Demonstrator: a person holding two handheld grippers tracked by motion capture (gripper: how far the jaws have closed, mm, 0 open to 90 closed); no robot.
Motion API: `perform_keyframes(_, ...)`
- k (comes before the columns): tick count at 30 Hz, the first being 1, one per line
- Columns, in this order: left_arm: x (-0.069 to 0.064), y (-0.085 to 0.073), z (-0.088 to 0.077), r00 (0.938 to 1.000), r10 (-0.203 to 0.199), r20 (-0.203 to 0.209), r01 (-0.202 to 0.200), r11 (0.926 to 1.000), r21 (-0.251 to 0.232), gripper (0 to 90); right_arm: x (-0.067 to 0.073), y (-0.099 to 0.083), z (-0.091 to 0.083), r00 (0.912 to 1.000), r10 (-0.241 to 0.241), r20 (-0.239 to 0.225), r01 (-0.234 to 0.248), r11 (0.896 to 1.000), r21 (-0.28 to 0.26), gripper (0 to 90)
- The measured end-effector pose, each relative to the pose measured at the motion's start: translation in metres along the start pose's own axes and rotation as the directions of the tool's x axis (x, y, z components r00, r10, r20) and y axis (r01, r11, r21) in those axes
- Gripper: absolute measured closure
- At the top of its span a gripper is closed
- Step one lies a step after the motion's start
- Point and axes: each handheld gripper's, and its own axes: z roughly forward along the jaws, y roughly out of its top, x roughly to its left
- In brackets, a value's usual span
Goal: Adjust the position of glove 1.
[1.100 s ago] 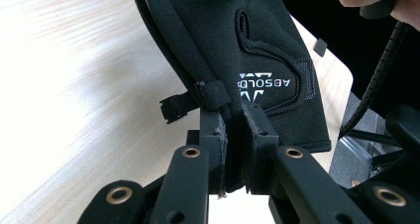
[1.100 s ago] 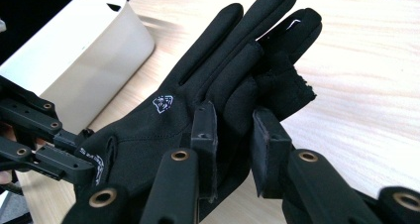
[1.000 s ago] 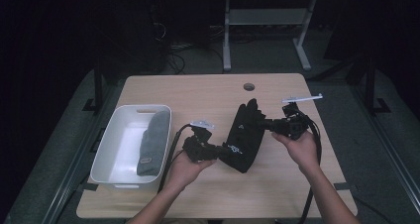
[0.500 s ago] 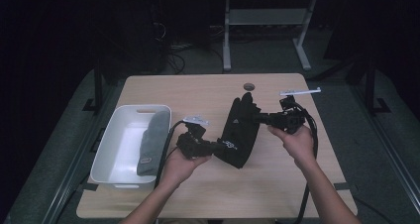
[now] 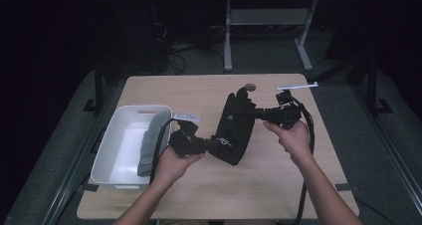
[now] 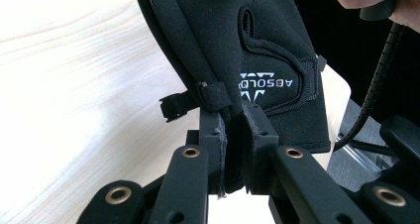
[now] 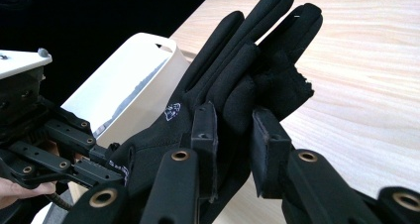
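Note:
A black glove [image 5: 234, 128] with a white logo hangs stretched between both grippers above the wooden table [image 5: 199, 93]. My left gripper [image 5: 211, 144] is shut on the glove's cuff end [image 6: 257, 35], by a small strap, with the pads [image 6: 216, 135] pressed on the fabric. My right gripper [image 5: 251, 114] is shut on the finger end, and in the right gripper view [image 7: 235, 122] its pads pinch one of the glove's [image 7: 223, 85] fingers. That same view has the left gripper [image 7: 49, 144] at the lower left.
A white bin [image 5: 137, 109] stands at the table's left with a grey cloth item [image 5: 149, 145] inside; the right gripper view has it [image 7: 129, 80] behind the glove. A round cable hole [image 5: 250, 87] lies near the far edge. Cables trail from both grippers.
Both hands have risen a little and shifted slightly left, carrying the glove higher off the table. Both grips are unchanged.

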Motion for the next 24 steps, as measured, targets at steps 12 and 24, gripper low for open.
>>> perform_keyframes(12, 0.005, 0.001, -0.024, 0.9996, -0.004, -0.027, 0.003, 0.9997, -0.026, 80.9, 0.015, 0.016, 0.012, 0.9993, -0.023, -0.028, 0.023, 1.000, -0.003, 74.4)
perform_keyframes(24, 0.012, -0.002, -0.052, 0.9982, -0.003, -0.060, 0.000, 0.9990, -0.045, 80.8, 0.033, 0.031, 0.031, 0.9971, -0.029, -0.070, 0.028, 1.000, -0.008, 74.4)
